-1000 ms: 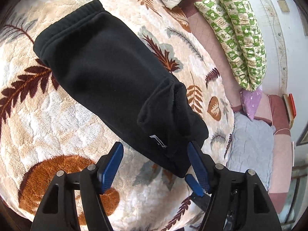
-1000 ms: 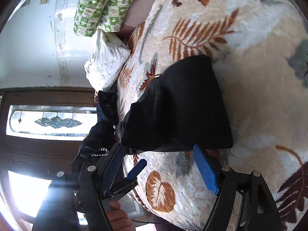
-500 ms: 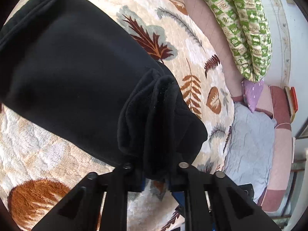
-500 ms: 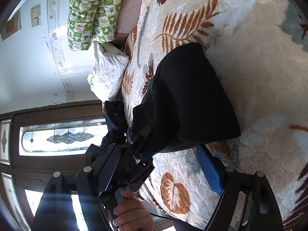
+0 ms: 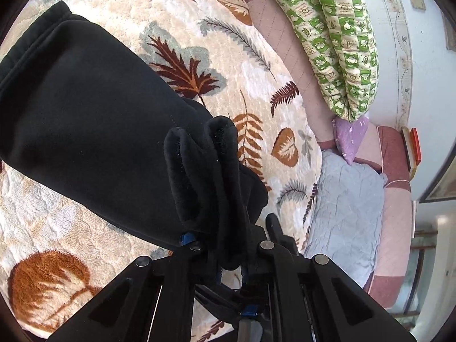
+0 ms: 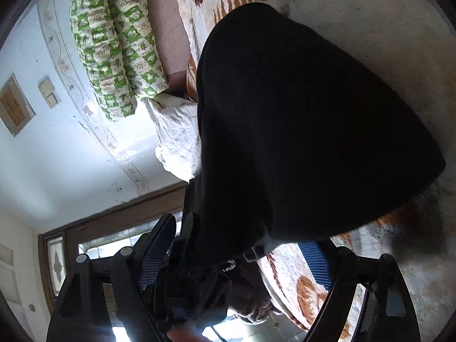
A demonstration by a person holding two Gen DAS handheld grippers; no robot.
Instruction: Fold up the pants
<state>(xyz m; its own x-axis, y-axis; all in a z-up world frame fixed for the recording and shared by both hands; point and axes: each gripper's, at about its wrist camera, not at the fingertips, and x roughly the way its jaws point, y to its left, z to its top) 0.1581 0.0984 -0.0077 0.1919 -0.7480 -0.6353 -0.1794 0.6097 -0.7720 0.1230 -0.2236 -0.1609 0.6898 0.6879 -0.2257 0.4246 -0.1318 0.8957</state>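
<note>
Bed (image 5: 287, 65): pink quilted mattress, along the wall.
Blanket (image 5: 250, 74): cream plush with brown and grey leaf print, spread over the bed.
Pants (image 5: 85, 119): black, folded, lying on the blanket.
Green-checked quilt (image 5: 336, 37): rolled, on the bed by the wall.
Purple pillow (image 5: 349, 138): beside the quilt's end.
Grey pillow (image 5: 344, 213): at the blanket's edge.
White pillow (image 6: 176, 134): on the bed, past the pants.

Pants (image 5: 85, 119): plain black. Blanket (image 5: 256, 65): cream with brown, rust and grey leaf prints. Quilt (image 5: 336, 28): green-and-cream checks; pillow (image 5: 349, 139): lilac; gripper pads (image 6: 315, 265): blue.
</note>
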